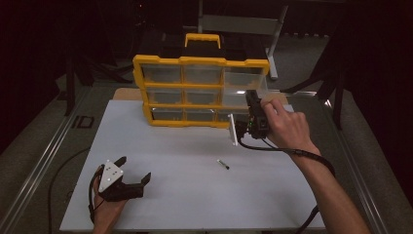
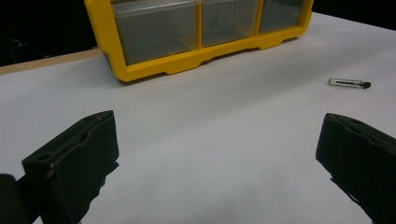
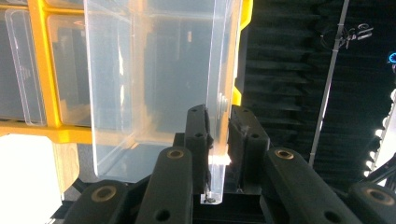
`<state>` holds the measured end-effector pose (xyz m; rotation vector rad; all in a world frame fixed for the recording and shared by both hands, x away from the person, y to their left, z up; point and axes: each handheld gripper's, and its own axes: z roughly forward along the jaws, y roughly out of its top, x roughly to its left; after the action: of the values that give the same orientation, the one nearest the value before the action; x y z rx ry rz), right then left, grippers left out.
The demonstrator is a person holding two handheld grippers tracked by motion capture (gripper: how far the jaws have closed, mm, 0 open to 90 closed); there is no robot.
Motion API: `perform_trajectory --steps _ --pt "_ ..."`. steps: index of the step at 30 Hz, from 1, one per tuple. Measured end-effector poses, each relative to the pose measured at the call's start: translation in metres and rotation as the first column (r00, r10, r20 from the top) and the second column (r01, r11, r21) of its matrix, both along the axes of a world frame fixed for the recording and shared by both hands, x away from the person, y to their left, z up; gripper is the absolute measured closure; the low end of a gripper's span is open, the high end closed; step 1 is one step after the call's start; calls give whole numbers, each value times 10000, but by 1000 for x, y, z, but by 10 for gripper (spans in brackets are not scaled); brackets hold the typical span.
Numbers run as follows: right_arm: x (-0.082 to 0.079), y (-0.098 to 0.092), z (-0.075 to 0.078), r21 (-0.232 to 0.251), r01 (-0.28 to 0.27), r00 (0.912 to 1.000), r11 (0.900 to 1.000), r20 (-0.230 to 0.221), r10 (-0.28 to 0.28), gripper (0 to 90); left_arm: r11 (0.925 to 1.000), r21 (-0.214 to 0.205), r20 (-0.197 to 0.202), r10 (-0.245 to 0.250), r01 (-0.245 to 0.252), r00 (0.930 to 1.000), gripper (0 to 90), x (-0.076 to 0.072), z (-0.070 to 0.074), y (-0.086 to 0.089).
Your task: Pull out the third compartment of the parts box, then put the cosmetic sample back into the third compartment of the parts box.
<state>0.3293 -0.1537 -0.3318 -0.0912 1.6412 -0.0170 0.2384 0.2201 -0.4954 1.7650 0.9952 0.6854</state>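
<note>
Presently, my left claw (image 1: 130, 171) rests spread and empty at the near left of the table (image 1: 195, 204). My right claw (image 3: 218, 135) pinches the clear drawer (image 3: 154, 84) wall, pulled out at the yellow cabinet's (image 1: 160, 61) lower right. Risk: thin plastic may slip or twist.
</note>
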Motion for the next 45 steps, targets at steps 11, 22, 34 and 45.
perform_trajectory --steps 11,22,34,45 --pt "-2 -2 -1 431 -131 9998 9990 -119 136 664 10000 9 -21 19 -19 10000 2 0 0 0" --pt "-2 -2 -15 1572 -364 9986 9869 426 301 202 10000 0 -41 29 -29 10000 2 0 0 0" --pt "-8 -6 -36 2473 -370 9983 9682 526 247 138 10000 -3 -90 54 -54 9999 2 0 -1 0" --pt "-21 -7 -64 3111 -462 9985 9493 418 348 142 10000 14 -96 70 -70 9999 2 0 -1 0"
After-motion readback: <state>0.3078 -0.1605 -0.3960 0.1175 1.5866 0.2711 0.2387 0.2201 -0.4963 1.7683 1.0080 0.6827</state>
